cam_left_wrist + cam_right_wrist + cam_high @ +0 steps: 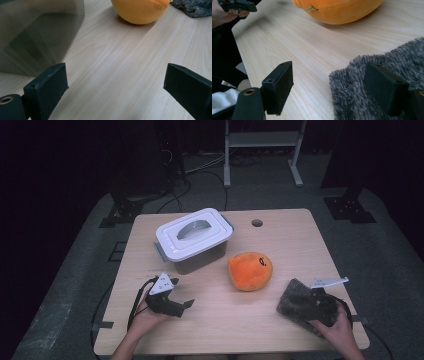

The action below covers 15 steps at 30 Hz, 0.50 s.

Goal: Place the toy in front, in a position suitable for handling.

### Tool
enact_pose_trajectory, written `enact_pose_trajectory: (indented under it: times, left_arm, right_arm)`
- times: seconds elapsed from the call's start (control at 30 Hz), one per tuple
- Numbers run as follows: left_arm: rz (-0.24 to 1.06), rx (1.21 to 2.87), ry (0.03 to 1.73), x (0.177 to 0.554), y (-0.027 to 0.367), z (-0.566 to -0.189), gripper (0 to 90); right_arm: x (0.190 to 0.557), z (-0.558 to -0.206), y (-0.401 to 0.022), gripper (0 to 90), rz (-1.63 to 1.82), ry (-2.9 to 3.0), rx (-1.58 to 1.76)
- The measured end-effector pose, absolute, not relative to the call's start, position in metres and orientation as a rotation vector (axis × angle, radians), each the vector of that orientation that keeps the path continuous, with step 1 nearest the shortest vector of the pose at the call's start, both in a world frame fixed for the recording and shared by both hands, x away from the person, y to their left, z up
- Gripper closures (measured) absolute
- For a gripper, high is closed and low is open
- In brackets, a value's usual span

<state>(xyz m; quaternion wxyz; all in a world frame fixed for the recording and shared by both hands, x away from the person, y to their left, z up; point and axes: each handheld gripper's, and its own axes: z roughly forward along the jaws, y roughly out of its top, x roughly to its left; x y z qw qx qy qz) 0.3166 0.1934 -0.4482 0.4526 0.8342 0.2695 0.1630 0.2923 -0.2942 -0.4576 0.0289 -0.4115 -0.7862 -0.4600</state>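
Both tongs gape empty: my right tongs (328, 82) straddle the grey fuzzy cloth's (384, 95) edge for pinching, left tongs (116, 85) idle beside the lidded box (194, 240).

On the bench (280, 227), the lidded box (194, 240) sat toward the far left, with the plush toy (250, 271) just beside it to the right and nearer the person. The fuzzy cloth (297, 302) lay at the near right edge, under the right hand-held gripper (320, 302); the left hand-held gripper (186, 305) rested before the box.
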Motion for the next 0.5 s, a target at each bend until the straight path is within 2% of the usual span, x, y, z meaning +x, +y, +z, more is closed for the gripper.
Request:
enact_pose_trajectory:
  times: [0.5]
  left_arm:
    - [0.390, 2.075, 0.648, 0.320, 0.187, -0.450, 4.6]
  right_arm:
    - [0.287, -0.457, -0.305, 22.1, -1.463, -2.391, -1.297]
